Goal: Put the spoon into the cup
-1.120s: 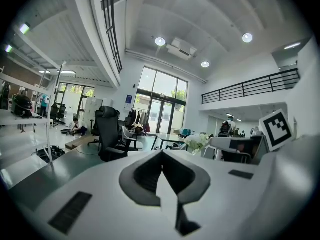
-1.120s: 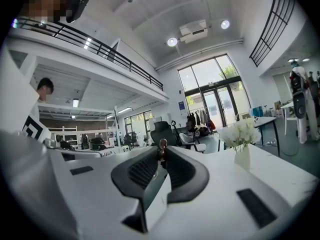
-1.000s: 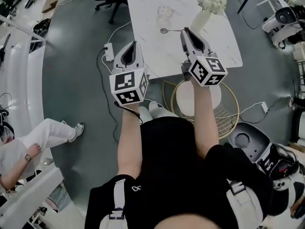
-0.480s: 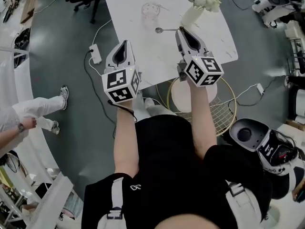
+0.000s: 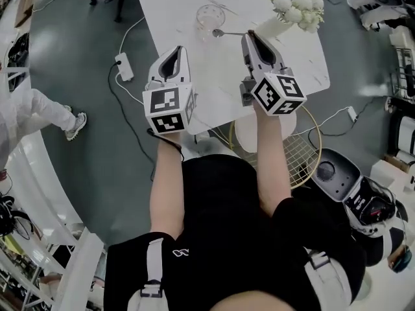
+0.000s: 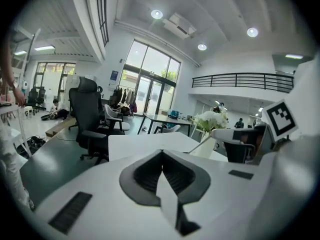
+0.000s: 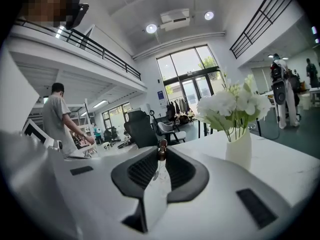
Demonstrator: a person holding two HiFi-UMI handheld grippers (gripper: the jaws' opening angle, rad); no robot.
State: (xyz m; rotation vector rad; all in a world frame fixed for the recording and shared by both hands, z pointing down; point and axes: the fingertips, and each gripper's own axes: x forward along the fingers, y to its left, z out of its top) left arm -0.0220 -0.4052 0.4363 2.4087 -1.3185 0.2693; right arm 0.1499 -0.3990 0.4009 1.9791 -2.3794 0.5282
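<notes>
Spoon (image 5: 227, 33), held in right gripper (image 5: 249, 36): bowl nearer cup (image 5: 209, 16) than before, now just beside its wall. Bystander (image 5: 39, 105): moved up left edge.

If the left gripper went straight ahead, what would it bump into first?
Probably nothing nearby: the left gripper points across the white table, and the cup sits off to its right. Its height above the table is hard to judge.
</notes>
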